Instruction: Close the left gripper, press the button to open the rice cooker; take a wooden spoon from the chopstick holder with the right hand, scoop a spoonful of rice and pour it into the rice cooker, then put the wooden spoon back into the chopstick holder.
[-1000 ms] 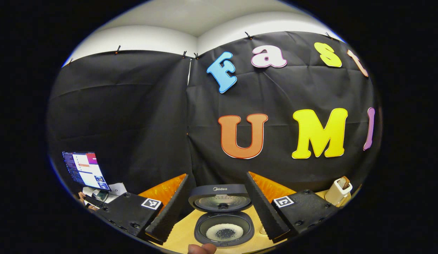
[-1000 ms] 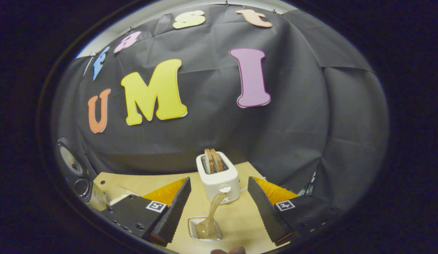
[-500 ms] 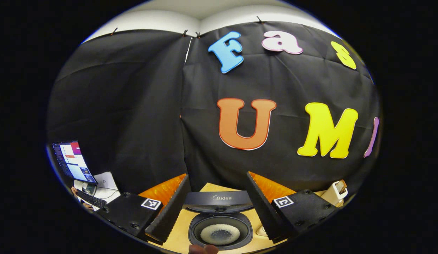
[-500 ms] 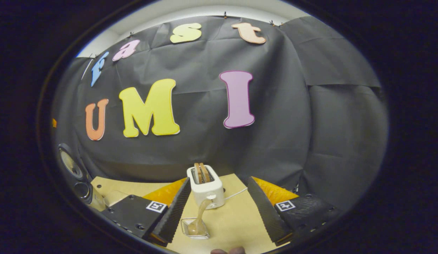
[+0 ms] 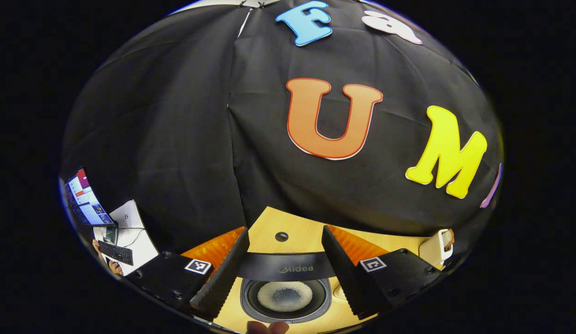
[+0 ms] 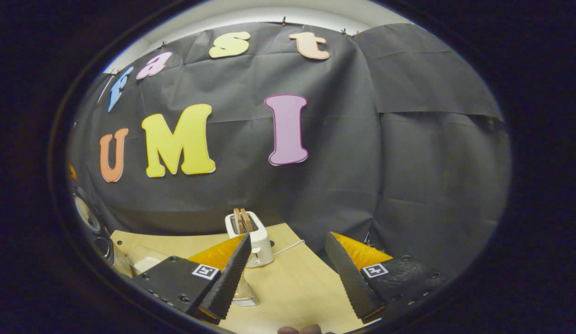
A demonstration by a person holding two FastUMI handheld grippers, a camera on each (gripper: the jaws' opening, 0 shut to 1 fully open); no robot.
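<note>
Both claws gape: left gripper hangs over the lid-up rice cooker; right gripper empty, toaster perhaps just ahead-left.

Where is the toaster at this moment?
In the right gripper view the toaster stands on the wooden table, near its far edge before the black wall, just beyond the right claw's left finger.
</note>
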